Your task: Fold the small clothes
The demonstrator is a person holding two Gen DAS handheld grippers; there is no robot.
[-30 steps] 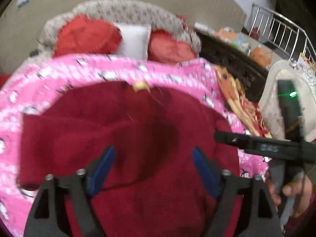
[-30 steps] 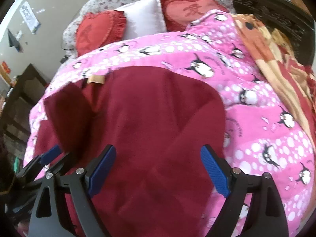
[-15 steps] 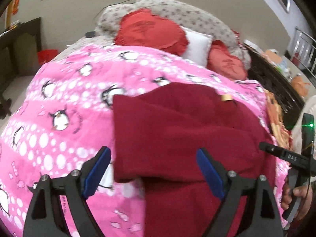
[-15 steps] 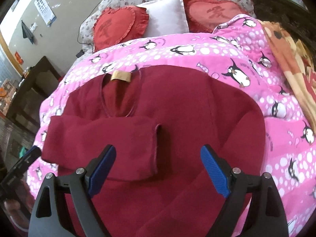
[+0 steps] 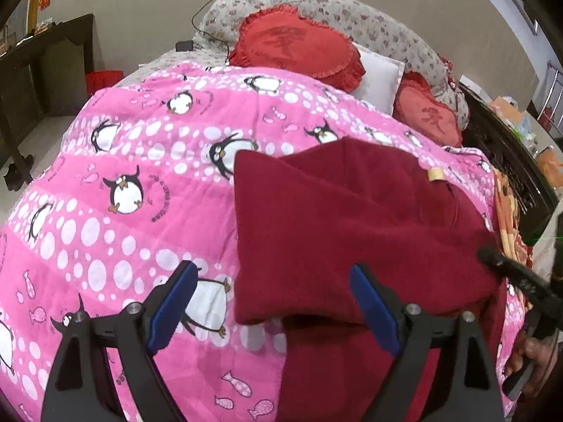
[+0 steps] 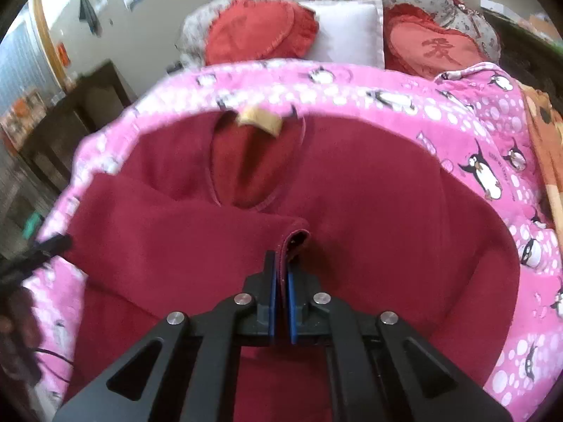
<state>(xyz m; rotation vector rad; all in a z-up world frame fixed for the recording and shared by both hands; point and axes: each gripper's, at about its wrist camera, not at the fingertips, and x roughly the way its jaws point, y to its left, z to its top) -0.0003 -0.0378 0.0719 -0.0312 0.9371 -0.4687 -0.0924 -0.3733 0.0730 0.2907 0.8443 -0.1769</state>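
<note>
A dark red fleece top [image 6: 369, 211] lies spread on the pink penguin-print quilt [image 5: 140, 176] of a bed, its neckline with a tan label [image 6: 261, 119] toward the two red heart-shaped cushions [image 5: 299, 47] and the white pillow [image 6: 348, 31]. One sleeve [image 6: 183, 239] is folded across the chest. The right gripper [image 6: 280, 281] has just been closing — its blue-padded fingers [image 6: 271, 292] now pinch the sleeve's cuff edge between them. The left gripper [image 5: 271, 311] hovers wide open over the top's side edge, gripping nothing — one finger above quilt, the other above red fabric.
</note>
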